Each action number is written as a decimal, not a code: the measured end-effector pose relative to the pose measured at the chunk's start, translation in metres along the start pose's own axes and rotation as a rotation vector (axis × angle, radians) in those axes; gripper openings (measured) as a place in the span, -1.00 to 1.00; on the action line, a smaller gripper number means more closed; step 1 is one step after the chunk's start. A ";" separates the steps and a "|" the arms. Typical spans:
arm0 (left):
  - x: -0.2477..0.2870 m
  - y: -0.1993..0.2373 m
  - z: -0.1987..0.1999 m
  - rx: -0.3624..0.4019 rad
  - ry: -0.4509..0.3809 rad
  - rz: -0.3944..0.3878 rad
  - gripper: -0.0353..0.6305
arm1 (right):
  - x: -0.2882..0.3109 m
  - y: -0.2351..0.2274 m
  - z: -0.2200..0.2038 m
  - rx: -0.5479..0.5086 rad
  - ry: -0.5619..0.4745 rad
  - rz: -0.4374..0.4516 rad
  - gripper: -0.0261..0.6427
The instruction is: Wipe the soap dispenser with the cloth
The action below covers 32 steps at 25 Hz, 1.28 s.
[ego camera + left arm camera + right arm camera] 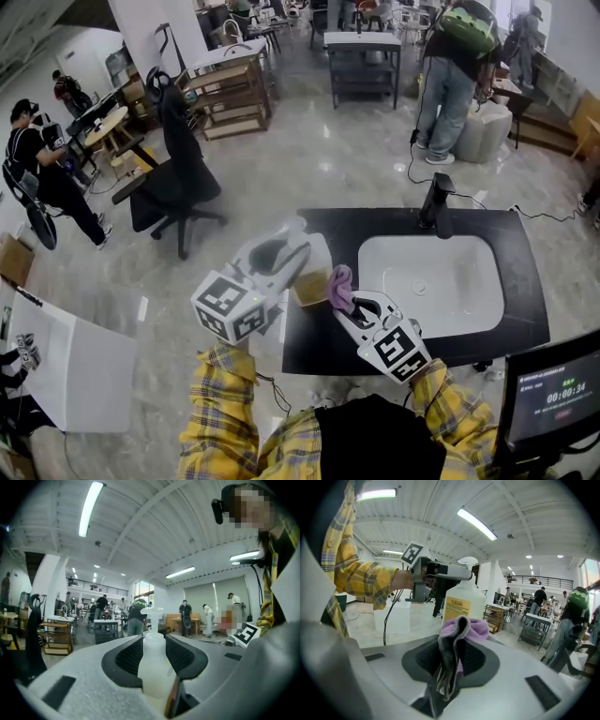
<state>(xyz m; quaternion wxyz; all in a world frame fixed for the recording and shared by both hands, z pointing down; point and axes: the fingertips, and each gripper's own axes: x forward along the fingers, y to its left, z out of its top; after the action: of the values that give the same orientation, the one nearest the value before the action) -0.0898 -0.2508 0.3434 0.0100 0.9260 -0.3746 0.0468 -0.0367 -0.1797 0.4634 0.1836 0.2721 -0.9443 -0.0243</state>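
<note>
Clamping a translucent pump soap dispenser [153, 667] upright between the pads of the left claw [153, 643], fill level unreadable. Pinching a bunched purple cloth [461, 630] tight in the right claw [457, 656], with the dispenser just ahead of its tips. Reaching forward in yellow plaid sleeves [220, 403], left claw level, right claw tipped slightly down.

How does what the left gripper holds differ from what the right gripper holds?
The left gripper clamps a pale, rigid soap dispenser, upright with its pump on top; the right gripper pinches a purple cloth, soft and bunched. The dispenser bears a yellow label; the cloth has none. Both are gripped and close together.
</note>
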 end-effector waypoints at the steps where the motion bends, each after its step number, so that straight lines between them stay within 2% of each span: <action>1: -0.001 0.000 0.000 -0.006 -0.008 -0.041 -0.47 | -0.002 0.000 0.001 0.001 -0.004 -0.002 -0.68; 6: -0.001 0.002 -0.002 -0.021 -0.057 -0.219 -0.47 | -0.009 -0.001 0.005 0.003 -0.015 -0.015 -0.68; 11: 0.003 0.002 -0.007 -0.030 -0.042 -0.389 -0.47 | -0.014 -0.008 -0.005 0.019 -0.006 -0.035 -0.68; 13: 0.004 0.003 -0.007 -0.033 -0.028 -0.434 -0.47 | -0.015 -0.010 -0.005 0.023 -0.004 -0.045 -0.68; 15: 0.004 0.004 -0.006 -0.026 -0.025 -0.441 -0.47 | -0.015 -0.013 -0.004 0.023 -0.005 -0.048 -0.68; 17: 0.004 0.006 -0.005 -0.021 -0.036 -0.412 -0.47 | -0.015 -0.014 -0.003 0.023 -0.006 -0.050 -0.68; 19: 0.005 0.008 -0.006 -0.011 -0.044 -0.341 -0.40 | -0.016 -0.015 -0.005 0.025 -0.006 -0.052 -0.68; 21: 0.004 0.010 -0.006 0.010 -0.046 -0.246 -0.26 | -0.016 -0.014 -0.005 0.028 -0.008 -0.053 -0.68; 24: 0.000 0.009 0.002 0.032 -0.050 -0.100 -0.25 | -0.014 -0.012 0.001 0.030 -0.014 -0.050 -0.68; 29: -0.008 -0.005 0.014 -0.005 -0.083 0.110 -0.25 | -0.010 -0.009 0.009 0.026 -0.026 -0.039 -0.68; 32: -0.008 -0.011 0.016 0.008 -0.057 0.255 -0.25 | -0.009 -0.008 0.011 0.023 -0.030 -0.039 -0.68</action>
<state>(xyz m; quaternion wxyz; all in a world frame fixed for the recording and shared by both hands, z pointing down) -0.0871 -0.2382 0.3266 -0.0104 0.8717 -0.4894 0.0227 -0.0297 -0.1829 0.4485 0.1659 0.2919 -0.9417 -0.0209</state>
